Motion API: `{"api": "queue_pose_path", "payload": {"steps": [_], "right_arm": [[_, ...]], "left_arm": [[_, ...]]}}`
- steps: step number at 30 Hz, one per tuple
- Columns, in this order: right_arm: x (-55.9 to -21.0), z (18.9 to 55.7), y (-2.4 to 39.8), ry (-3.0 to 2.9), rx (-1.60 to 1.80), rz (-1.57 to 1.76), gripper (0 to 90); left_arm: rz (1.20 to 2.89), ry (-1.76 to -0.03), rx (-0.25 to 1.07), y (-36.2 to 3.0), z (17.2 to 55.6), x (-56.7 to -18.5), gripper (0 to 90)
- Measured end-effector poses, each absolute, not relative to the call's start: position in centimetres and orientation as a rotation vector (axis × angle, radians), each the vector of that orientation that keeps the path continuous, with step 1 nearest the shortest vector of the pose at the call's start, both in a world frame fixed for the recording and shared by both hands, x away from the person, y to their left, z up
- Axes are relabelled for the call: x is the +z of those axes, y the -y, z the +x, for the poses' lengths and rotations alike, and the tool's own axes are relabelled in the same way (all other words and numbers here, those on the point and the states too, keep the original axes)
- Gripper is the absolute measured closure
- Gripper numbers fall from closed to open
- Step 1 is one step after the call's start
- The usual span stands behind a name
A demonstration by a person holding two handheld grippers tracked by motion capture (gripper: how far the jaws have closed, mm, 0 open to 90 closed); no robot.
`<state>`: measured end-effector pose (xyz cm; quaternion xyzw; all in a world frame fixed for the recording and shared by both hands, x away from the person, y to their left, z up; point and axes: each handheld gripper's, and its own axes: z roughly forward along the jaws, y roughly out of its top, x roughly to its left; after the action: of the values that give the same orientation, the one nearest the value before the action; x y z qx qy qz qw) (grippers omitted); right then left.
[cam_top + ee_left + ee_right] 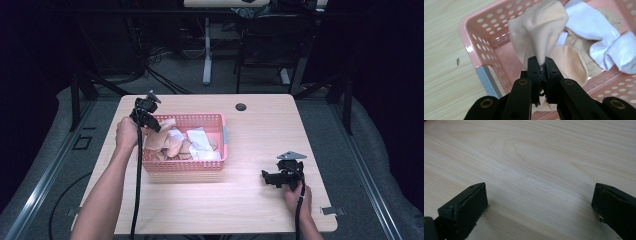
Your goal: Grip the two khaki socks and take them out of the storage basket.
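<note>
A pink perforated basket sits on the left half of the wooden table and holds several beige and white socks. My left gripper hangs over the basket's left end, shut on a beige sock that is lifted above the pile and stretches up from the jaws. Under it lie a white sock and more beige ones. My right gripper rests low over bare table at the front right, its fingertips wide apart with nothing between them.
The basket rim has a grey label on its outer wall. A dark round cable hole is in the table near the far edge. Bare wood lies in front of the right gripper.
</note>
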<state>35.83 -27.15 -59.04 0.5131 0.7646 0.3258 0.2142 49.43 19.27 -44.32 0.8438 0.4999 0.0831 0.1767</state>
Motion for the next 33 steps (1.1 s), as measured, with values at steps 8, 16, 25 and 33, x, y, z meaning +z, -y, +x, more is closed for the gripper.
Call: {"api": "queue_pose_path", "payload": {"steps": [8,16,25,33], "right_arm": [[-59.0,35.8,27.2,-2.127,0.893,1.419,0.0],[-59.0,35.8,27.2,-2.126,0.895,1.417,0.0],[-59.0,35.8,27.2,-2.125,0.896,1.423,0.0],[-59.1,35.8,27.2,-2.125,0.897,1.416,0.0]], "left_arm": [[2.372,-1.386,0.248,-19.1,49.3,-42.7,84.6],[2.367,-1.375,0.262,-18.8,49.3,-41.5,84.2],[2.348,-1.369,0.280,-19.1,49.1,-40.0,84.3],[2.330,-1.370,0.306,-19.8,48.8,-38.2,84.4]]}}
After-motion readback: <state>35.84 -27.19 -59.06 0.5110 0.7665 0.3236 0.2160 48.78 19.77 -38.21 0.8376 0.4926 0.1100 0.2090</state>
